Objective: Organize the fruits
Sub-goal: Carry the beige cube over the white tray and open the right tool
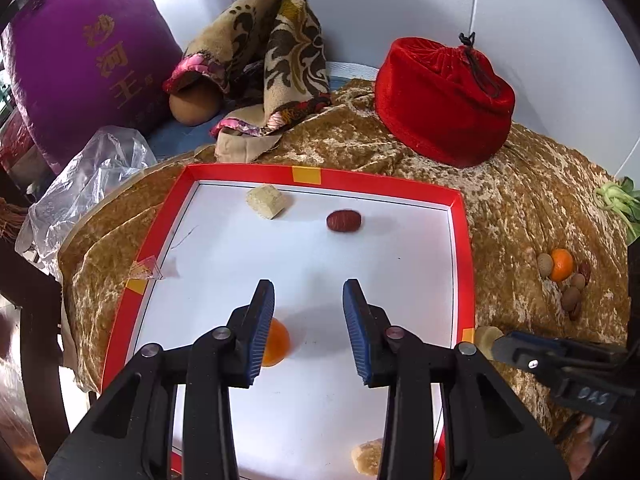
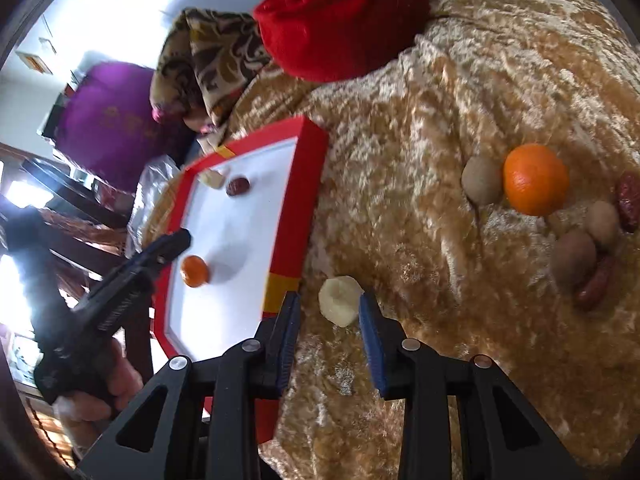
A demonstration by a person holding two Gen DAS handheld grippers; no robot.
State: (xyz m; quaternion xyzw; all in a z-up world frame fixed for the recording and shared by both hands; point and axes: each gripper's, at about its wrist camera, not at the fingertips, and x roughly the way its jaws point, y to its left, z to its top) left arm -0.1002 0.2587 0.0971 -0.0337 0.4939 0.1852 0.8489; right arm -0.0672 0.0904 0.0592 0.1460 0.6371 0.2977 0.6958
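Note:
A red-rimmed white tray [image 1: 463, 240] holds a small orange [image 1: 276, 342], a red date [image 1: 343, 221] and two pale chunks [image 1: 267, 201] [image 1: 366, 459]. My left gripper [image 1: 308, 294] is open above the tray, the orange beside its left finger. In the right wrist view the tray [image 2: 308, 184] lies left. My right gripper [image 2: 330, 306] is open around a pale chunk [image 2: 340, 300] on the gold cloth, just outside the tray. An orange [image 2: 535, 179], brown round fruits [image 2: 482, 180] and red dates [image 2: 628, 202] lie on the cloth at right.
A red velvet pouch [image 1: 444, 96] sits behind the tray, with a patterned cloth [image 1: 276, 52], a purple cushion [image 1: 88, 64] and a plastic bag [image 1: 92, 184] at back left. Green vegetable [image 1: 618, 200] lies at the right edge.

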